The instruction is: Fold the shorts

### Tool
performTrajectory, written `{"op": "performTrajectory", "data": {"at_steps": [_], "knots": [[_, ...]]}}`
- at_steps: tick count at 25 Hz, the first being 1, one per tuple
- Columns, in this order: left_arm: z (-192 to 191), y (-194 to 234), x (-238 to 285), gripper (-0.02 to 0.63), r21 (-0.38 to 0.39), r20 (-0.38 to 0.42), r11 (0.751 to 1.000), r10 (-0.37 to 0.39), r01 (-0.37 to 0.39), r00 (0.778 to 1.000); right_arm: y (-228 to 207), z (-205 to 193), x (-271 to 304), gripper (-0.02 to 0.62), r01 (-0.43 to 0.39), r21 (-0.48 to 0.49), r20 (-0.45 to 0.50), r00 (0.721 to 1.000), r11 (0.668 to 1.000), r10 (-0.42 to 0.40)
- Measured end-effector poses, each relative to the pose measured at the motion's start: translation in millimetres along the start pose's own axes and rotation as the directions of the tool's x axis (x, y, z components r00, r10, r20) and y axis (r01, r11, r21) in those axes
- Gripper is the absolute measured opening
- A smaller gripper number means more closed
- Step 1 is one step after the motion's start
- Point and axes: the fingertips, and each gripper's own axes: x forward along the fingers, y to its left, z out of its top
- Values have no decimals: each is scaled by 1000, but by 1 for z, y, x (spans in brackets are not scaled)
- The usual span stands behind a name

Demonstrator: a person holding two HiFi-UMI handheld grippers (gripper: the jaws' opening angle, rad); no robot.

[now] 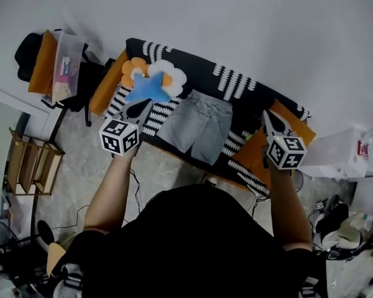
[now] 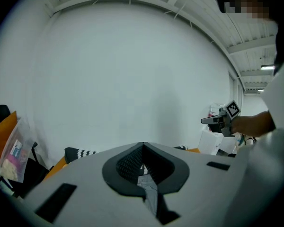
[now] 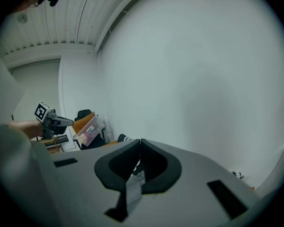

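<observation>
The grey shorts (image 1: 196, 126) lie spread flat on the patterned table cover (image 1: 236, 82), waistband toward the wall. My left gripper (image 1: 143, 108) hovers left of them over the striped part of the cover, jaws shut and empty. To the right of the shorts, my right gripper (image 1: 265, 115) is above an orange patch, also shut on nothing. In the left gripper view the jaws (image 2: 142, 144) meet at a point, and the right gripper (image 2: 222, 118) shows far off. In the right gripper view the jaws (image 3: 140, 141) are likewise closed, and the left gripper (image 3: 49, 119) shows at the left.
A blue star and an orange and white flower shape (image 1: 152, 79) lie on the cover's left end. A chair with an orange cushion and a plastic bag (image 1: 62, 67) stands left of the table, with a wooden rack (image 1: 31, 163) below it. White boxes (image 1: 348, 154) and floor clutter sit at the right.
</observation>
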Motion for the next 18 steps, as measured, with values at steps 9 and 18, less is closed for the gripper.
{"op": "performTrajectory", "data": {"at_steps": [9,18], "knots": [[7,-7,3,15,-24,5,992,122,-122,993,-31,11,32,6,-104,-35,-14,994,994,104],[6,-11,-4,15,-32,-5,982,188,-188,982,-32,20,56,6,-185,-80,-29,983,979,183]]}}
